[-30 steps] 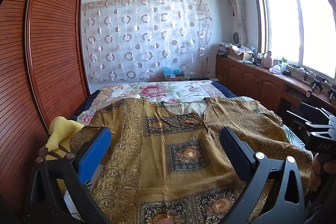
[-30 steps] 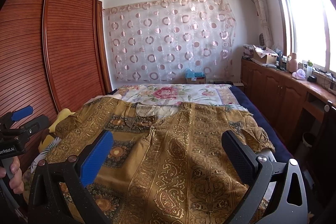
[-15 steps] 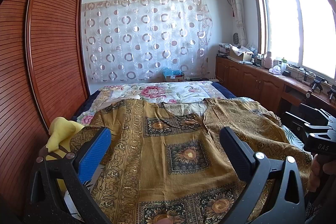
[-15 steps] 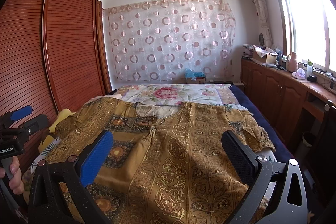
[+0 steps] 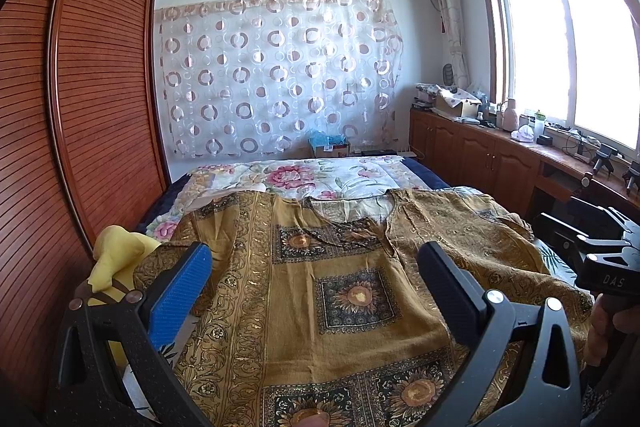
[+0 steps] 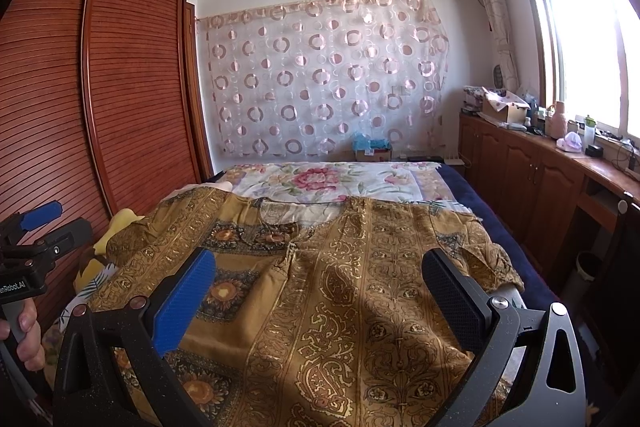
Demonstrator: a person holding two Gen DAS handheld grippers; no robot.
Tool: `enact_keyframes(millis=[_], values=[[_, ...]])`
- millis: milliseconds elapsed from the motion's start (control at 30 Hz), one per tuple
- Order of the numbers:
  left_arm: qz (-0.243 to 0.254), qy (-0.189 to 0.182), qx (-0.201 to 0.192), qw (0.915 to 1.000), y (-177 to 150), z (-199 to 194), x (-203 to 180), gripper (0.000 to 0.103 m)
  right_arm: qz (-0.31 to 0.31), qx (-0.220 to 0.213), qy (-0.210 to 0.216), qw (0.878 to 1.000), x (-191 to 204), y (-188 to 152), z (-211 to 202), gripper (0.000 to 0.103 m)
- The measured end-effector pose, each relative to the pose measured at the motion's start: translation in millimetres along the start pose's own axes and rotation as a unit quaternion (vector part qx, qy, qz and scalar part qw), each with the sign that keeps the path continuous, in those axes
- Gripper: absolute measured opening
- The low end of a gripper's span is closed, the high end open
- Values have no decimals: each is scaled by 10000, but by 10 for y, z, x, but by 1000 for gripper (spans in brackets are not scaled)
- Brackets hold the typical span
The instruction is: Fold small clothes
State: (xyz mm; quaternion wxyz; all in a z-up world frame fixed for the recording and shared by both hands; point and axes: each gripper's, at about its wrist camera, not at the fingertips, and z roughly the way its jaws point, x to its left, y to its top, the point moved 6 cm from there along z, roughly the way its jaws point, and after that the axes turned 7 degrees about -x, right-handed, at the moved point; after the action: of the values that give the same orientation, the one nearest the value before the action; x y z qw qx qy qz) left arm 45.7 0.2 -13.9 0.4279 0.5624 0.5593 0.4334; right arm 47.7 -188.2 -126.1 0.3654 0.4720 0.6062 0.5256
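Ochre-gold printed garment point(image 5: 344, 291) spread flat across bed point(image 5: 320, 175), neckline toward far end; thin fabric, sunflower squares, paisley bands, short sleeves. Left gripper point(image 5: 314, 267) spread wide, empty, above garment's near part. Right gripper point(image 6: 320, 271) likewise released, nothing between fingers. Cardboard box point(image 6: 504, 107) on cabinet top, contents unclear. Yellow soft item point(image 5: 116, 255) at bed edge, partly hidden. Garment hem cut off below frame.

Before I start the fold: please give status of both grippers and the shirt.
Left gripper open, right gripper open, both empty above cloth. Brown patterned shirt spread flat on bed, not yet folded. Yellow item beside left sleeve.
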Motion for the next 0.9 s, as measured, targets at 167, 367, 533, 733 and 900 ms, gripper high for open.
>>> enact_keyframes(millis=[167,367,533,733,900], values=[[-5,-13,-10,10000,129,-4,16,103,0,-3,2,10000,4,5,3,103],[6,-8,-19,10000,108,-8,3,103,-1,-5,5,10000,5,3,10,103],[-20,-18,34,10000,130,23,18,103,26,2,34,10000,9,-9,29,103],[-13,81,164,9998,1,164,109,103,14,78,67,9999,29,-56,115,103],[-33,181,192,9996,-84,384,267,103,22,138,107,9998,78,-59,255,103]])
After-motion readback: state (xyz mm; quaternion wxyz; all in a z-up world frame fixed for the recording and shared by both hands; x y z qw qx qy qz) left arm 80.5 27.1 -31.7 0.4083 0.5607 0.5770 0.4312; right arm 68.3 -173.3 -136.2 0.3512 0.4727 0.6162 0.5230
